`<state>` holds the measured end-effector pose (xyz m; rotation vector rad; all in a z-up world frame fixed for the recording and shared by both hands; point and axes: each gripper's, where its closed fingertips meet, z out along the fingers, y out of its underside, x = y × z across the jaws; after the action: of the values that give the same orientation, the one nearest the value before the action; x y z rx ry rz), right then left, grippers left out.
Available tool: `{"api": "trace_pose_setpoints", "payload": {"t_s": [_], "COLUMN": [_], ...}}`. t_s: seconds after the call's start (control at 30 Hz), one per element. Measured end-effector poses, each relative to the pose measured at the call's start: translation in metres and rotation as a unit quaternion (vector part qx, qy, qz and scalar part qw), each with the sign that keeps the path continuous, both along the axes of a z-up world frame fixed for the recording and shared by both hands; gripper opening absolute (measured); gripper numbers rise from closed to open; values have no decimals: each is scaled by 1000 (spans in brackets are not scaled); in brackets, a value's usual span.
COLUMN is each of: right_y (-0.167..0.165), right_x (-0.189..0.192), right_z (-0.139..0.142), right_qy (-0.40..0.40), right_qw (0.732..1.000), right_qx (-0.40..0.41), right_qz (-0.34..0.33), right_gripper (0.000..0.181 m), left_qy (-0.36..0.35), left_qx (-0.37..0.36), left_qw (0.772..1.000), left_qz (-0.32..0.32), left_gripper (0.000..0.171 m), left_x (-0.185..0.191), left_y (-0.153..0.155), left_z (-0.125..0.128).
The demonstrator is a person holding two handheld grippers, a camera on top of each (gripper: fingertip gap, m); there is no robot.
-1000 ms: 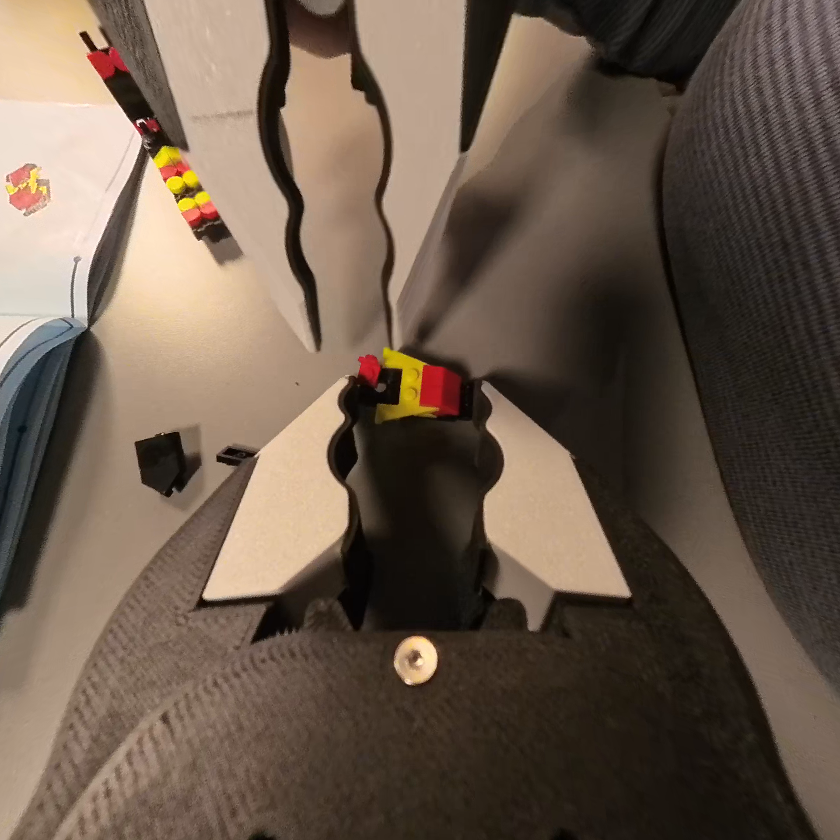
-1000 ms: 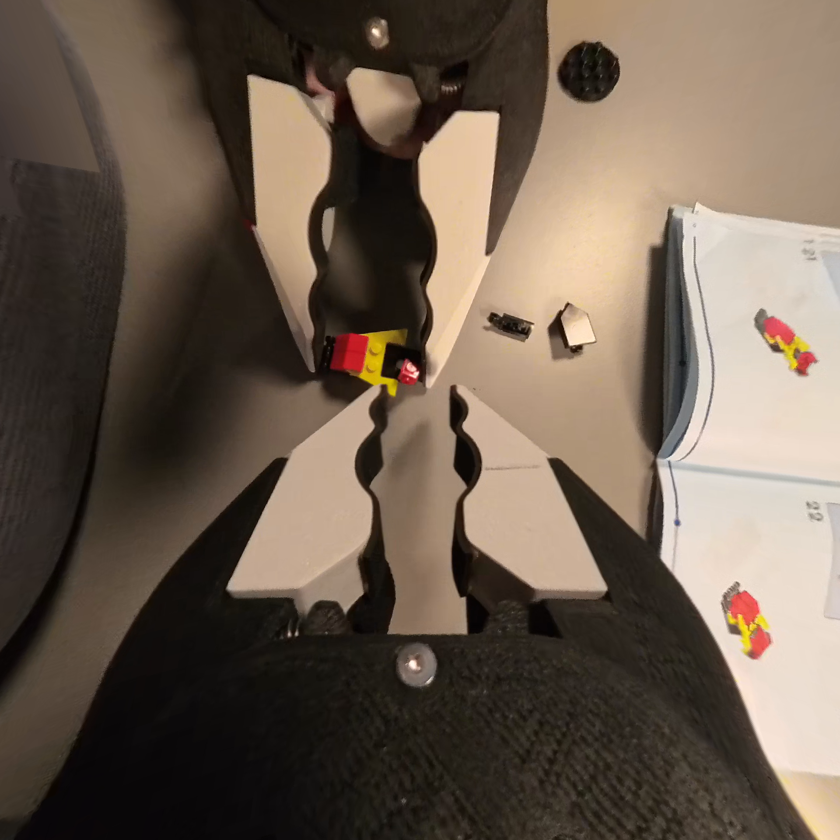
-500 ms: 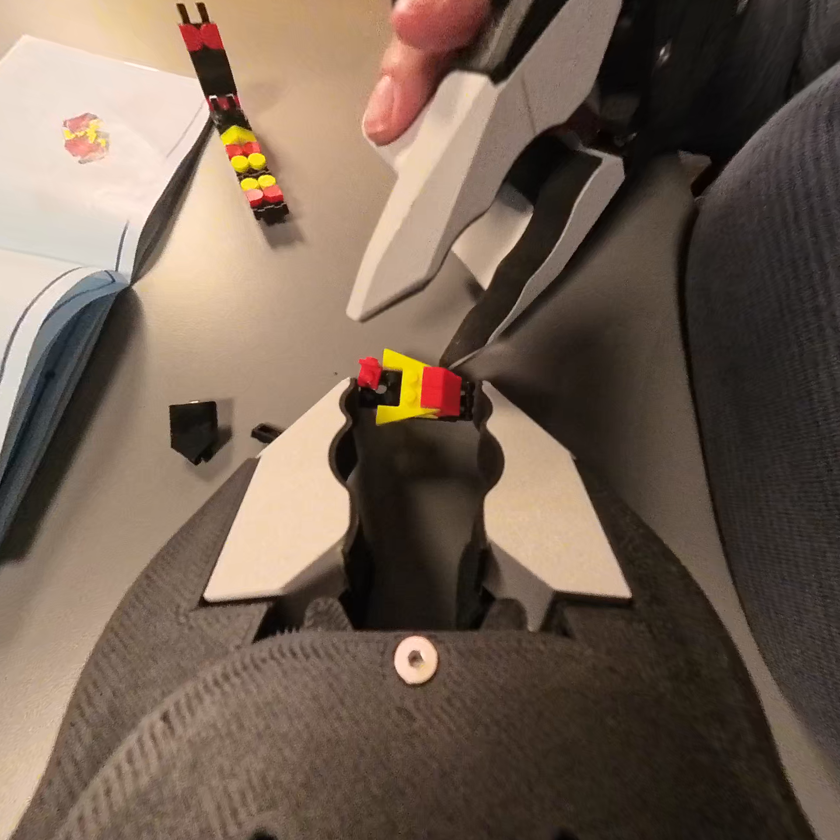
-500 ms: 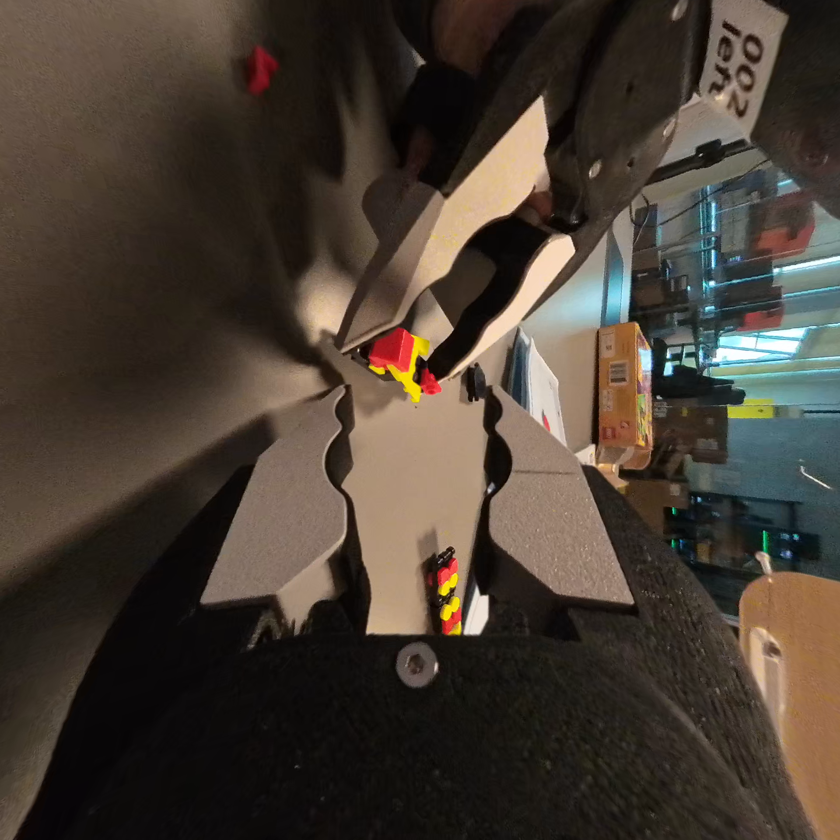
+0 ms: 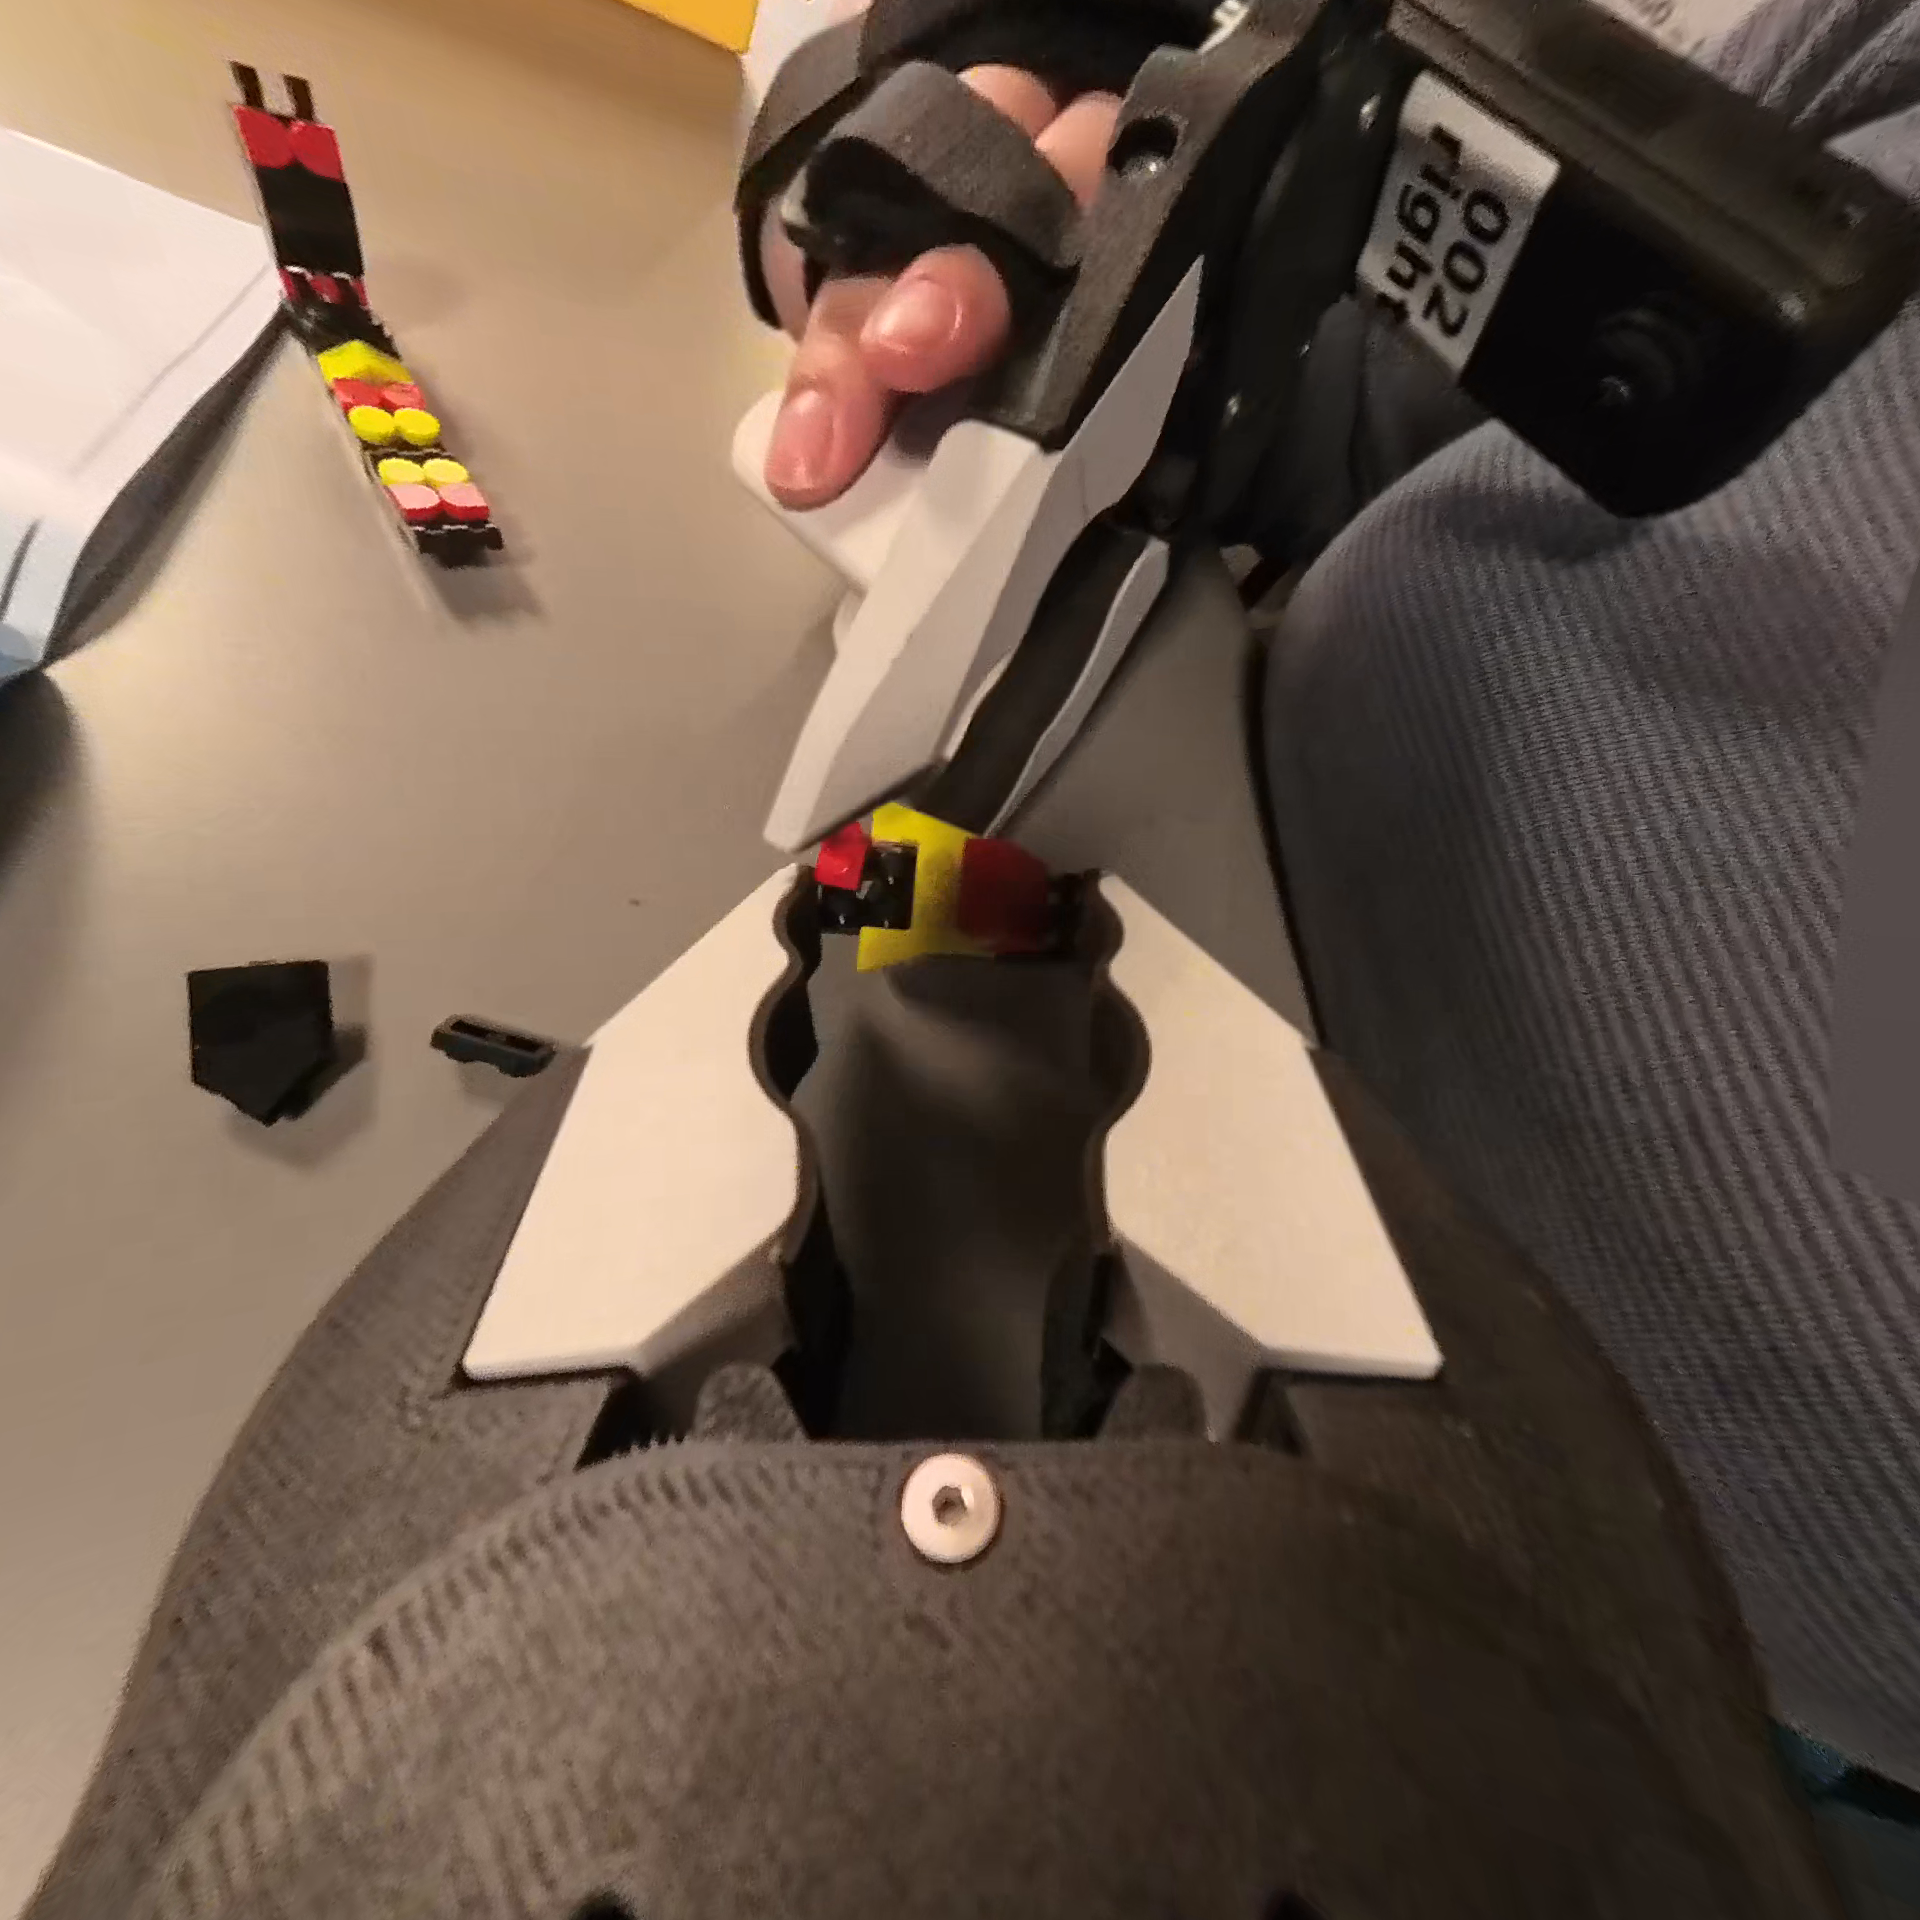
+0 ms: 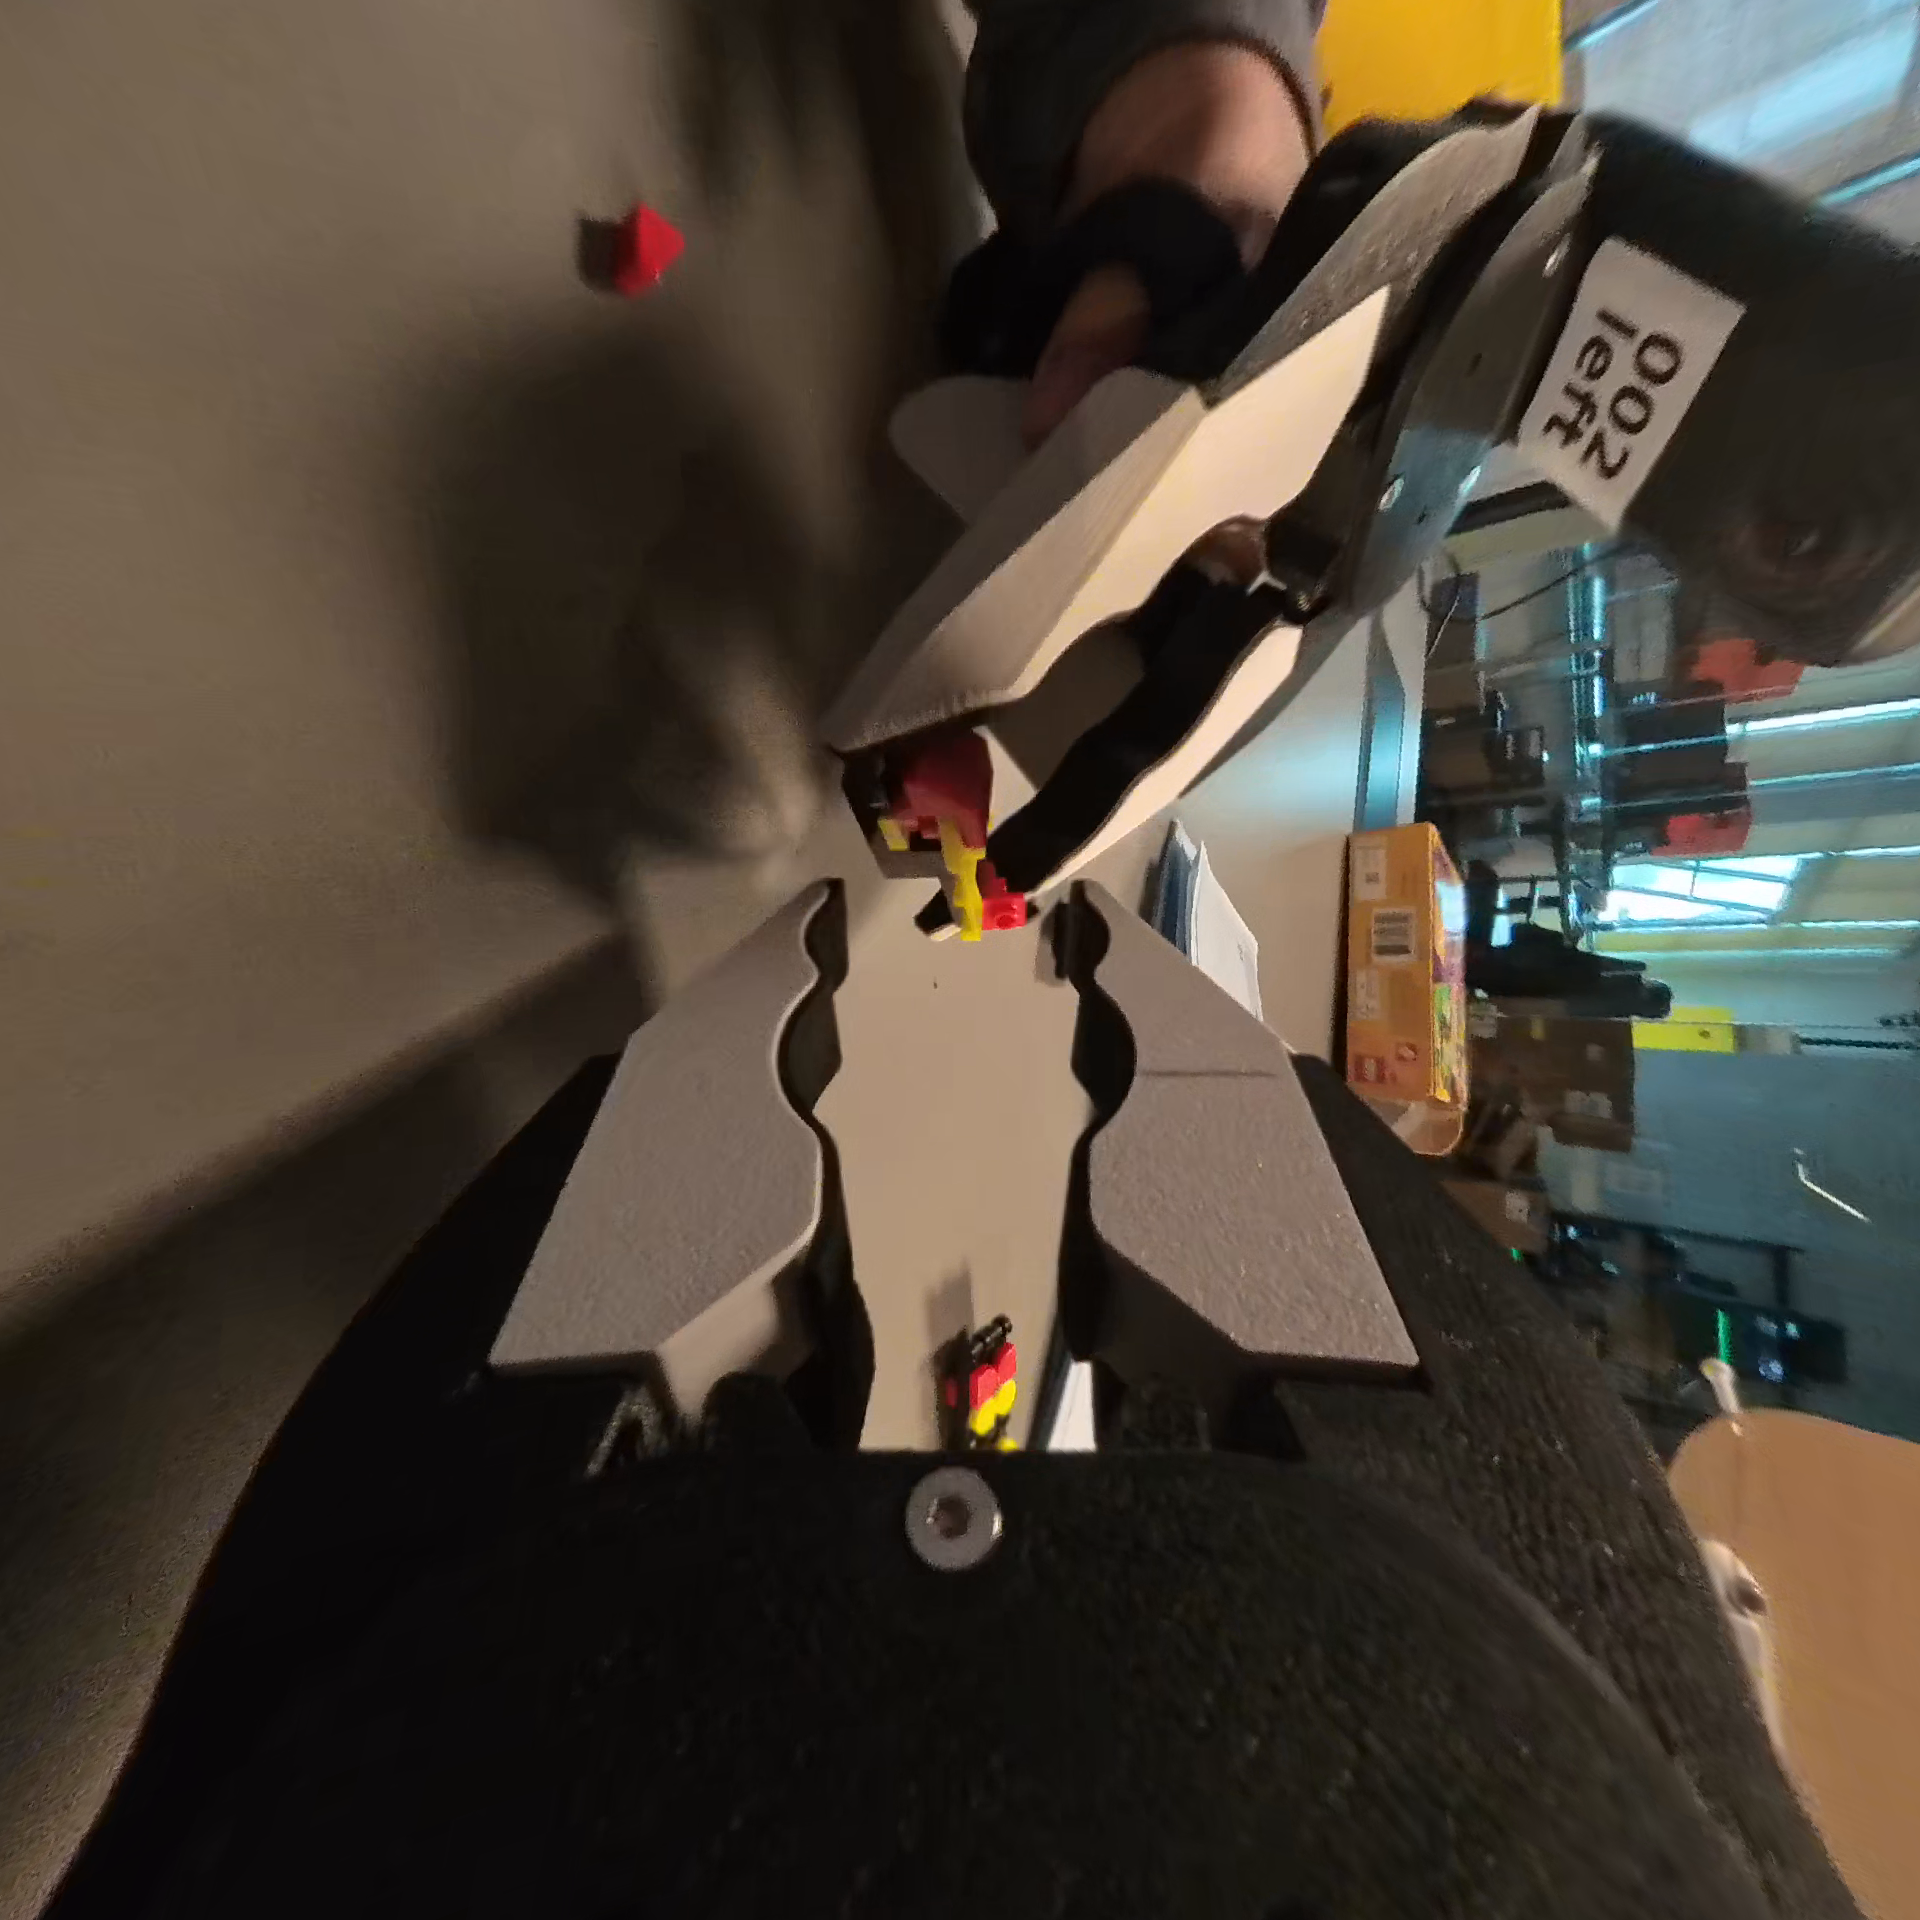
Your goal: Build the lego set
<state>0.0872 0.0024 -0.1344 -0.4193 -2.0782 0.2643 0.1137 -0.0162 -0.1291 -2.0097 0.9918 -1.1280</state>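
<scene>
**Steady the sub-build while the right tips close in**

Left wrist view: your left gripper is clamped on the small red, yellow and black sub-build, held crosswise at the very tips and off the table. The right gripper comes down from above, its tips just over the red end of the piece; from here you cannot tell how wide they stand. Judging by this, the step is a mid-air handover or a press between the two tools. Keep the left squeeze constant and let only the right tool move, because the grip is shallow and a sideways push could twist the piece out. On the table to the left lie a black wedge and a small black piece, well clear. The long strip of red and yellow studs lies farther off beside the booklet. A grey sleeve crowds the right side, so free room is to the left and upward.

Right wrist view: your right gripper stands open and empty, with the sub-build just ahead of the gap, pinched in the left gripper. Centre the gap on the protruding red and yellow end before you squeeze. A loose red brick sits far off on the table. The strip shows between your fingers. The table's far edge runs close on the right, with a yellow box beyond it, so don't drift that way.
</scene>
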Motion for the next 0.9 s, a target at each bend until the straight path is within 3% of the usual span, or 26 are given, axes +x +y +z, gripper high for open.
{"api": "trace_pose_setpoints", "payload": {"t_s": [0.43,0.9], "right_y": [-9,-16], "right_x": [5,9], "right_z": [6,11], "right_qy": [9,6], "right_qw": [998,997], "right_qx": [-43,-62], "right_qz": [37,52], "right_gripper": [12,9], "left_qy": [-45,-70], "left_qx": [-46,-71], "left_qw": [996,991], "left_qz": [-53,-87], "left_gripper": [50,50], "left_x": [6,9], "left_y": [-16,-26], "left_z": [7,11]}}
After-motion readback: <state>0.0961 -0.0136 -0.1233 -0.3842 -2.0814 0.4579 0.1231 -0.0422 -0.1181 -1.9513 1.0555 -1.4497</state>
